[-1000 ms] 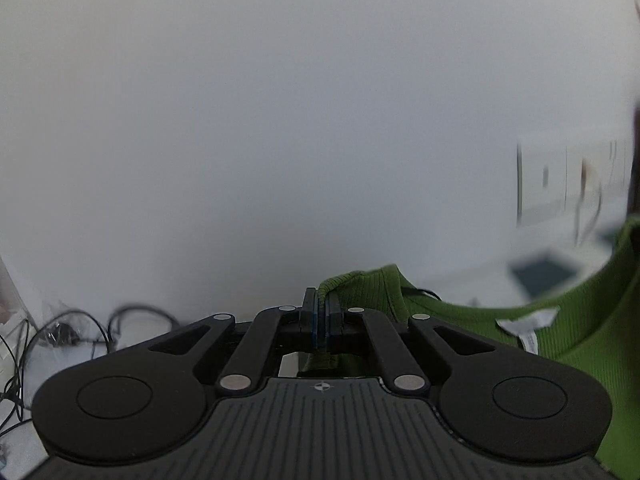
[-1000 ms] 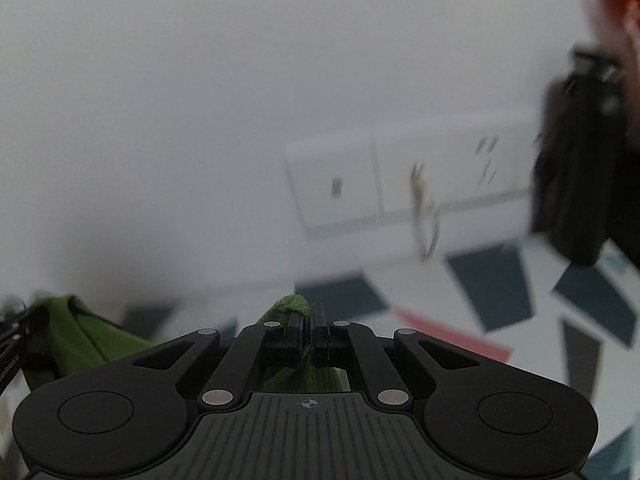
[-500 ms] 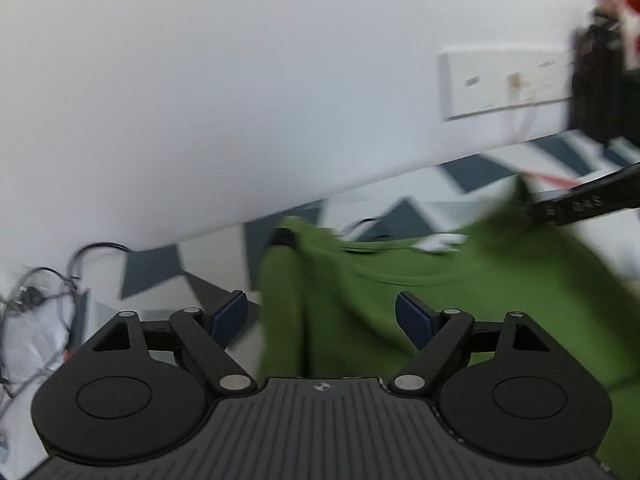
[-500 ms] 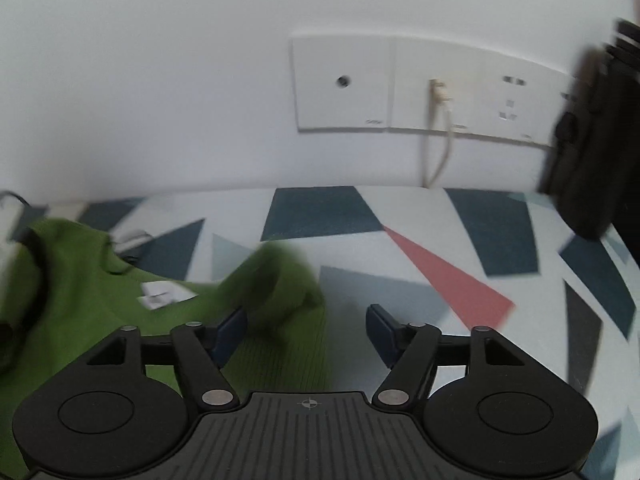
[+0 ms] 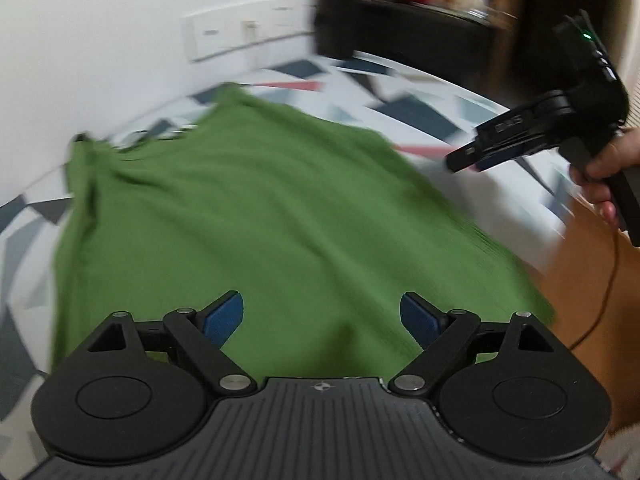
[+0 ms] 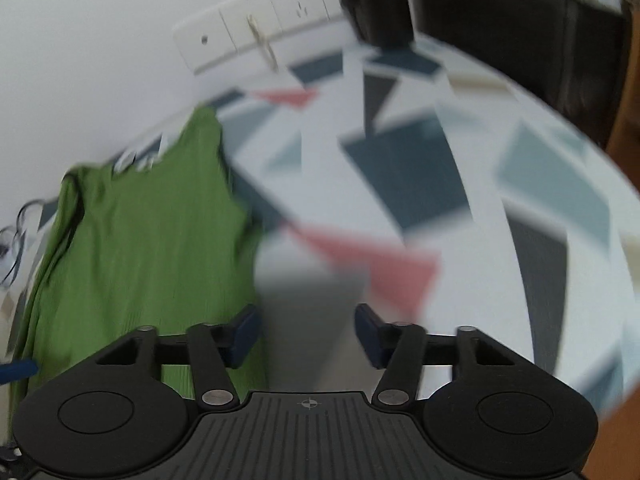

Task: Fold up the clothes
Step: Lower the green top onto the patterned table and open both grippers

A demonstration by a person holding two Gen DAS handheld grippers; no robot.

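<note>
The green top [image 5: 256, 216] lies spread on the patterned worktop [image 6: 420, 168], neckline at 11 o'clock. Left tool [image 5: 322, 316] and right tool [image 6: 308, 330] both gape, released. Rumpled cloth risks a crooked fold.

Even, soft indoor light; no glare. Strong fisheye bending at the edges, dark vignette in the corners. Motion blur across the shirt [image 5: 260, 208], the patterned tabletop [image 6: 420, 168] and the wall sockets [image 6: 256, 36] in both views. Sharp only on the near tongs [image 5: 322, 316]. Faint grey shadow ahead of the right tongs [image 6: 308, 328].
</note>
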